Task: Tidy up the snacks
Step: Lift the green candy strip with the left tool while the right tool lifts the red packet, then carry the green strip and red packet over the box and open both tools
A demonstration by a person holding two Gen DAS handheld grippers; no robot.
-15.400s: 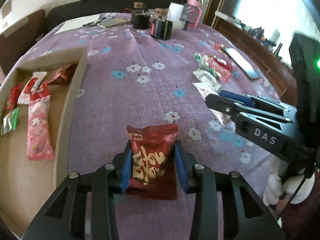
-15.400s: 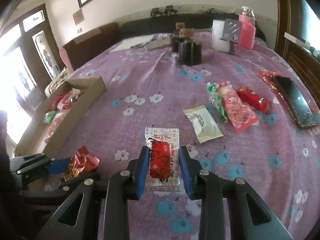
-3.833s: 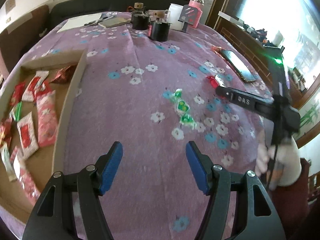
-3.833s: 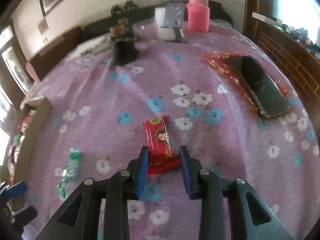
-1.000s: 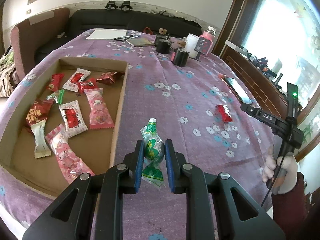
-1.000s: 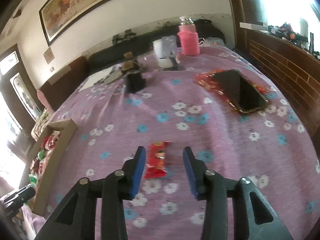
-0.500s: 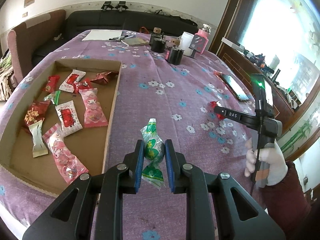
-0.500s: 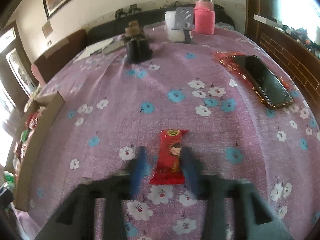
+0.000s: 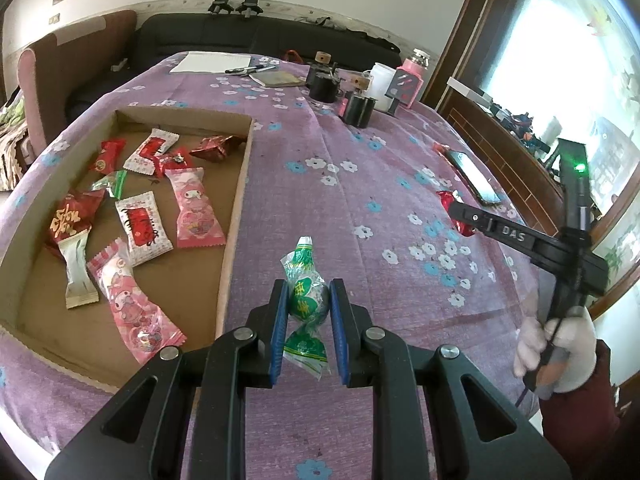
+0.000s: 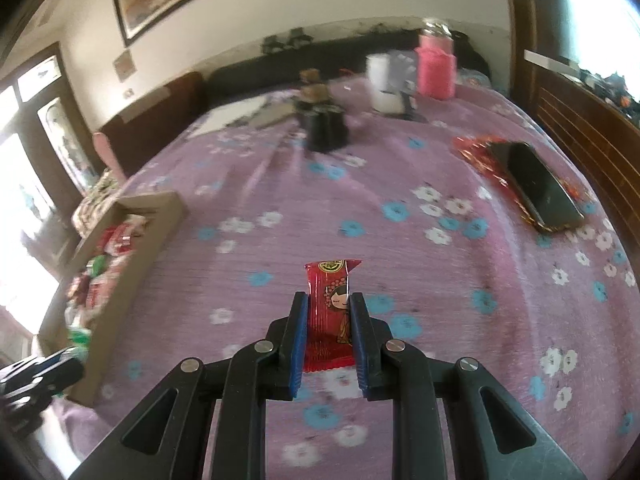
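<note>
Tools (image 9: 308, 308) (image 10: 329, 320) level, 1 clamps green candy (image 9: 306, 298); other, red snack (image 10: 331, 312).

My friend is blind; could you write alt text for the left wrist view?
The left claw grips a green wrapped candy above a purple floral tablecloth. To its left, a cardboard tray holds red, pink and white snack packets.

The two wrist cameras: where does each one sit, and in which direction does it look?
Left wrist: behind the left gripper, facing across the table; holds the green candy beside the cardboard box; gloved right hand visible.
Right wrist: behind the right gripper, facing the table's far end; holds the red candy.
Shared: box, phone, pink bottle.
</note>
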